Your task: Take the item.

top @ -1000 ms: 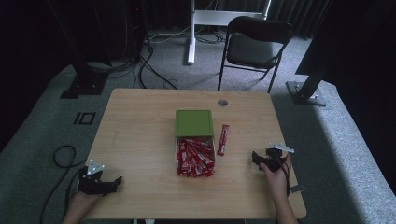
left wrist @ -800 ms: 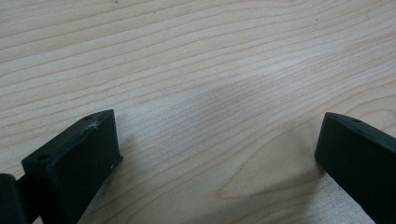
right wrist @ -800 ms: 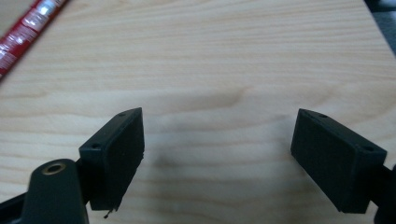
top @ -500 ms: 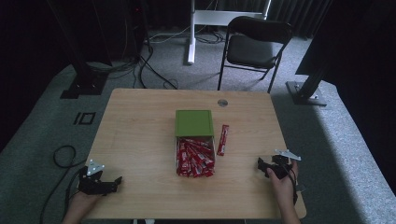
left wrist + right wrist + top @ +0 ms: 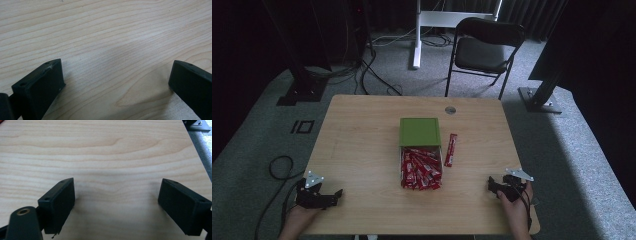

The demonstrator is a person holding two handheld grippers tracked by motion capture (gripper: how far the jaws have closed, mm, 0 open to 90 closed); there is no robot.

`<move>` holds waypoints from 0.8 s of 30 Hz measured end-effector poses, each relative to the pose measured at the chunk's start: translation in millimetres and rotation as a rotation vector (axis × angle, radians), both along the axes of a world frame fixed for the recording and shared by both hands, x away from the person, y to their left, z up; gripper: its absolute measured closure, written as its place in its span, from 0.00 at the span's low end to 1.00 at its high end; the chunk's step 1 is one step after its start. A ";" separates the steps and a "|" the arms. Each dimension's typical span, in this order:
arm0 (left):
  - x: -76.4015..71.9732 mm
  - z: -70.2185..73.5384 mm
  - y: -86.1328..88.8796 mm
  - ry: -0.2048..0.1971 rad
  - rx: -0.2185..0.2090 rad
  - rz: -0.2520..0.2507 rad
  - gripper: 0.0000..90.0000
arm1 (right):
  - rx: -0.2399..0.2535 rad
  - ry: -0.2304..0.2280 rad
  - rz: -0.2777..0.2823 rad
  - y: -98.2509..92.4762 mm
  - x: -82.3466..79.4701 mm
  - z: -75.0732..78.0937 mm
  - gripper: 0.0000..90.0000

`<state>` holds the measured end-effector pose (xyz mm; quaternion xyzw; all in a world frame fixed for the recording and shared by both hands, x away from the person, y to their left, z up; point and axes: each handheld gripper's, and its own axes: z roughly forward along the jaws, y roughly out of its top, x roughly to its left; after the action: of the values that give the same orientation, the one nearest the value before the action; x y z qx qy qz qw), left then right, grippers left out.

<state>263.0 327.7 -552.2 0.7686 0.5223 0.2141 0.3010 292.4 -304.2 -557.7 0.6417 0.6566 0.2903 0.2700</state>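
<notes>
Box (image 5: pixel 419 131), green with its lid on, sits at the middle of the wooden surface (image 5: pixel 362 130). Red packets (image 5: pixel 420 168) lie heaped against its 6 o'clock side, touching it. One loose red packet (image 5: pixel 450 149) lies just beside the box at 3 o'clock. Left gripper (image 5: pixel 334 193) rests at the surface's 7 o'clock corner, jaws wide apart over bare wood. Right gripper (image 5: pixel 490 185) rests at 5 o'clock, jaws likewise spread and empty.

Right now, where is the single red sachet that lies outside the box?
In the high view, the single red sachet lies flat on the wooden table, just right of the green box and its pile of red sachets, near the table's middle.
</notes>
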 end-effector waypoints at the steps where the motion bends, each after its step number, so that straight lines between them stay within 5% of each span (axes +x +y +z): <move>1: 0.0 0.0 0.0 0.000 0.000 0.000 0.01 | 0.000 0.001 -0.004 1.2 -2.5 0.0 0.15; 8: 0.0 -0.1 0.1 -0.001 0.000 -0.001 0.01 | 0.000 0.000 0.040 2.1 -12.2 -0.2 0.15; 24: 0.0 0.0 0.0 0.000 0.000 0.000 0.01 | 0.001 0.001 0.043 2.4 -13.0 -0.3 0.15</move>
<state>263.0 327.7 -552.2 0.7688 0.5222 0.2139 0.3008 279.4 -301.8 -558.0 0.6278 0.6701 0.2961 0.2631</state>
